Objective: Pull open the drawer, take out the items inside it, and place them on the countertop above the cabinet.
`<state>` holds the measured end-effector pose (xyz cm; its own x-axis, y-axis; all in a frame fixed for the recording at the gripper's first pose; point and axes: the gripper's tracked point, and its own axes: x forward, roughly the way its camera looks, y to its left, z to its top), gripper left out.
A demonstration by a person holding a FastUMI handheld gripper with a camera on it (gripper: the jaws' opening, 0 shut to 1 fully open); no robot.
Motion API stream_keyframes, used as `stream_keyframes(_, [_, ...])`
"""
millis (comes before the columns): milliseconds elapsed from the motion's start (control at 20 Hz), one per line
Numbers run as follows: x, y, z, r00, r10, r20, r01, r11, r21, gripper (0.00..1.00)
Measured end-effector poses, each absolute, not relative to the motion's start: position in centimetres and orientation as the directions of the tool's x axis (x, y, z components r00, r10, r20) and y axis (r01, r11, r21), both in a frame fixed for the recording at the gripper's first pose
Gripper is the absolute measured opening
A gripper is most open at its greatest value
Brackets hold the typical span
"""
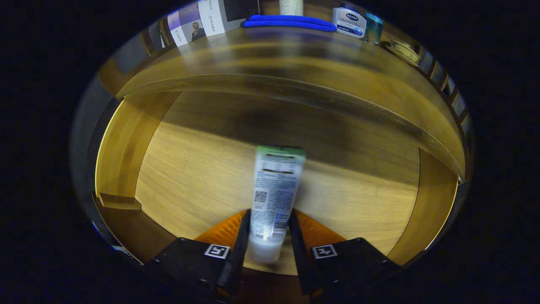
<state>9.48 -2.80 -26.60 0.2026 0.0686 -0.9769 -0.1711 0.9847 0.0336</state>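
A white tube with a green end (275, 190) stands up between my fingers, its clear cap end low between them. My gripper (268, 230) is shut on the tube, one finger pressing each side. The tube hangs over the open wooden drawer (198, 169), whose light floor lies beneath and beyond it. Above the drawer runs the wooden countertop (295, 59) of the cabinet.
On the countertop at the back lie a blue folded cloth (289, 22), a white jar with a blue label (348, 22), a teal glass (373, 27), a pale bottle (291, 6) and a printed box (206, 19). The drawer's side walls (120, 156) rise left and right.
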Motion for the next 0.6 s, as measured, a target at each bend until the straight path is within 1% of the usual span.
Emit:
stream_keyframes(100, [9.7,-2.7,-26.9,0.218,0.095,-0.971,-0.167,0.984,0.059,0.52])
stream_keyframes(200, [9.4,-2.3,-26.5,0.207,0.139,-0.968,-0.163,0.981,0.106,0.42])
stream_keyframes(350, [8.7,-2.1,-25.7,0.207,0.171,-0.963,-0.186,0.974,0.133,0.42])
stream_keyframes(600, [8.4,-2.4,-23.4,0.242,0.208,-0.948,-0.212,0.964,0.158,0.42])
